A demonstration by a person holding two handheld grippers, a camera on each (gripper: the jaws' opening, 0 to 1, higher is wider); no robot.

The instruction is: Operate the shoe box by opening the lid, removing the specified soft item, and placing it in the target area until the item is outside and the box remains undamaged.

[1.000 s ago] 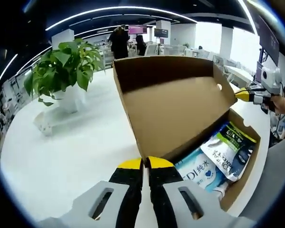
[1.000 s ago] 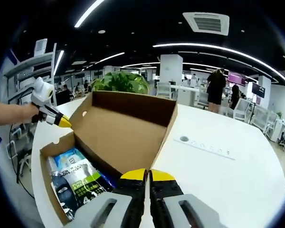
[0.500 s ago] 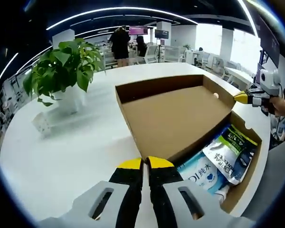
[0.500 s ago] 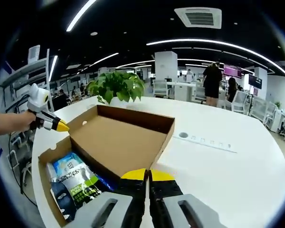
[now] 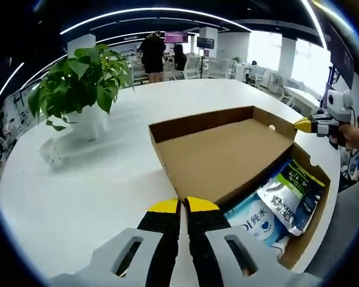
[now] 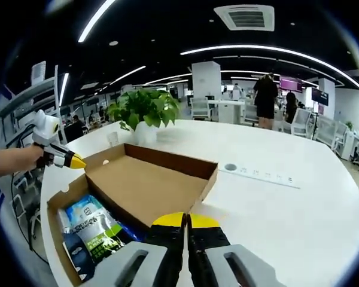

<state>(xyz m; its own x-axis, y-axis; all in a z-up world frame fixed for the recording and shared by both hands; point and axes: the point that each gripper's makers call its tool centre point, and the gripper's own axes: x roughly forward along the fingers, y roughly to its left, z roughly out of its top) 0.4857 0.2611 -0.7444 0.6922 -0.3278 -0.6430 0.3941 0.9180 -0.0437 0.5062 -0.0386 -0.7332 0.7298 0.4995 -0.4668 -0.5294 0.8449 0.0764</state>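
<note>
- The shoe box (image 5: 299, 239) sits at the edge of the white surface (image 5: 96, 179), its lid (image 5: 221, 155) folded back and lying nearly flat, hinged along the far long side of the tray.
- Inside the tray lie soft packets: a blue-and-white wipes pack (image 5: 251, 218) and a green-and-dark pouch (image 5: 290, 188) overlapping it; both also show in the right gripper view, the pouch at (image 6: 99, 230).
- Judgement: these packs look light, pliable and slick-skinned, so a pinch on a flat face may slide; a sealed end seam or corner should give a firmer hold.
- The cardboard looks thin and creasable; pulling a pack up against the tray wall could bend or tear it, so lifting straight out seems safest.
- The left hand-held gripper (image 5: 180, 206) is clenched with nothing between its jaws, just in front of the lid's near corner.
- The right hand-held gripper (image 6: 180, 220) is likewise clenched and empty, near the opposite lid corner.
- A potted plant (image 5: 78, 84) stands well apart from the box.
</note>
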